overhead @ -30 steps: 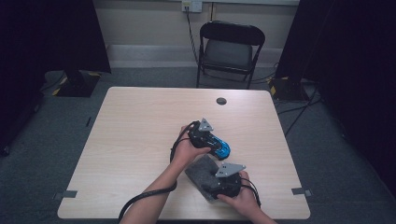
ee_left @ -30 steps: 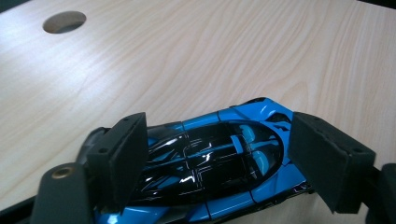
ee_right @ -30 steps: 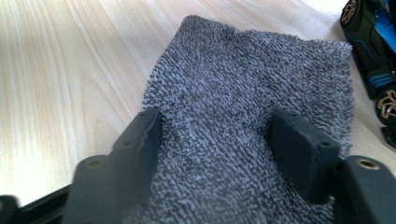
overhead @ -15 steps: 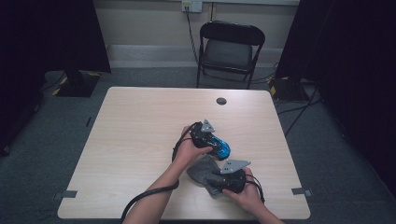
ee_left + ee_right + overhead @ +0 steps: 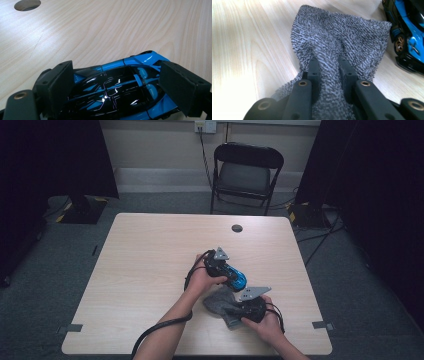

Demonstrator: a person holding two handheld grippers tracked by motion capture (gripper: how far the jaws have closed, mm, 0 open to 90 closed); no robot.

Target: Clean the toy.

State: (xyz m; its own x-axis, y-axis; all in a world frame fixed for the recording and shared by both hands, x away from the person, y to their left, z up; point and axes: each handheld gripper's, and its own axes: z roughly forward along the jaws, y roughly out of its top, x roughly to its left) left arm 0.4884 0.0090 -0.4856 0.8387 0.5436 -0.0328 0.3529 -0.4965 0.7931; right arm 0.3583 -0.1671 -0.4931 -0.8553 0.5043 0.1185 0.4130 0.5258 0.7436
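Observation:
A blue and black toy car (image 5: 237, 278) stands on the wooden table (image 5: 150, 270), right of centre. My left gripper (image 5: 231, 275) reaches over it. In the left gripper view the car (image 5: 140, 65) lies across the gap of the left gripper (image 5: 117, 75), whose jaws have just been opening; I see no pad pressing on it. A grey terry cloth (image 5: 217, 301) lies crumpled just in front of the car. My right gripper (image 5: 236, 310) has just been closing and is shut on a fold of the cloth (image 5: 337, 37), pinched in the right gripper (image 5: 329, 67). The car (image 5: 409, 30) stands beyond the cloth's right edge.
A round cable hole (image 5: 237, 228) sits near the table's far edge. A black folding chair (image 5: 247, 170) stands behind the table. Cables trail from both grippers toward the near edge. The table's left half is bare wood.
The right hand has edged a little over the cloth, which now looks more gathered under it. The left hand and the car stay where they were.

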